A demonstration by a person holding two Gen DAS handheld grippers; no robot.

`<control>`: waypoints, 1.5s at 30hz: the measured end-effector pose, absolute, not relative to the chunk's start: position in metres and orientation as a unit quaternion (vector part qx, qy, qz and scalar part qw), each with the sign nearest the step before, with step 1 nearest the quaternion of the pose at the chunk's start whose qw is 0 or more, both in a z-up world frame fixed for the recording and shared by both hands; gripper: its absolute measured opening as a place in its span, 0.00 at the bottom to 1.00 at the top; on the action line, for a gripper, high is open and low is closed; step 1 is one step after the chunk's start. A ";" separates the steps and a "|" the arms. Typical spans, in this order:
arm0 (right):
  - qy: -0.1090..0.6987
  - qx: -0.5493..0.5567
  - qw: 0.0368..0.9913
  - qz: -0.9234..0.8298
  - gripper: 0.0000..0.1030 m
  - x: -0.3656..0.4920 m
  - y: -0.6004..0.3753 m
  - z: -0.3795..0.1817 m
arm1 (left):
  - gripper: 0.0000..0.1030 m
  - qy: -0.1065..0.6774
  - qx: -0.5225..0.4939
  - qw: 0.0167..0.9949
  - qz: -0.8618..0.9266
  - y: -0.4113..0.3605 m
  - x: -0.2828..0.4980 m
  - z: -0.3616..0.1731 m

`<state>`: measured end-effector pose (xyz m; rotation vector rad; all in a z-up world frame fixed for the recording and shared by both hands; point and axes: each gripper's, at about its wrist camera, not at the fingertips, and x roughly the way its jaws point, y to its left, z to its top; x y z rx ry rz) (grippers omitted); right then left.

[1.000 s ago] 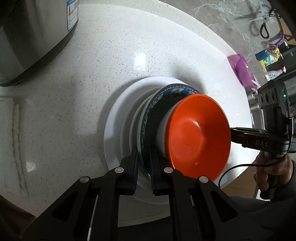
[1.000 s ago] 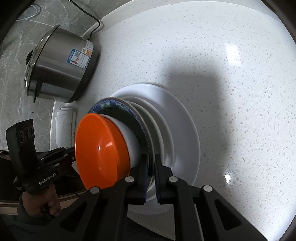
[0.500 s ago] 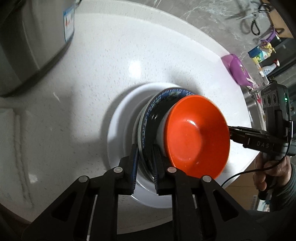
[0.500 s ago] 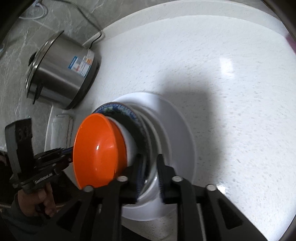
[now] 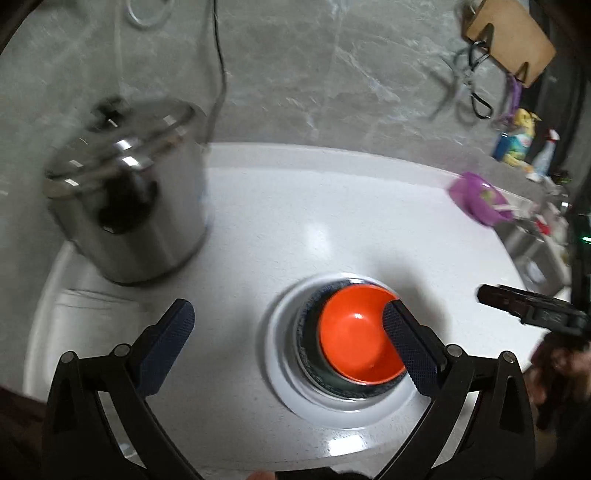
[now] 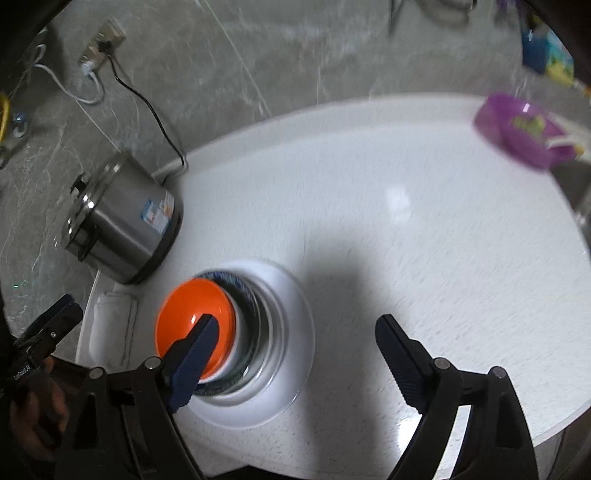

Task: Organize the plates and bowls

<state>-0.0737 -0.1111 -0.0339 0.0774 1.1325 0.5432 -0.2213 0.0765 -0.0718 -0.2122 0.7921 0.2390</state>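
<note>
While both tools (image 5: 290, 345) (image 6: 295, 350) gape apart, the orange bowl (image 5: 356, 341) sits upright, mouth up.

A white speckled stone countertop (image 5: 295, 221) with a curved far edge meets a grey marbled wall (image 5: 314, 74). A wall socket (image 6: 101, 46) with plugged cables sits far left. A light wooden board (image 5: 509, 33) hangs far right.

Left gripper (image 5: 290, 341) hangs high with its jaws spread wide, nothing between the blue-padded fingers (image 5: 168, 343). Right gripper (image 6: 295, 358) matches it, jaws wide apart and empty. A bare hand (image 6: 35, 406) grips the left handle.
</note>
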 end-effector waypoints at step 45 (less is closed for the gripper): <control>0.436 0.004 0.899 -0.040 0.89 -0.161 -0.057 0.068 | 0.99 0.438 -0.027 0.898 -0.025 0.062 -0.207 -0.048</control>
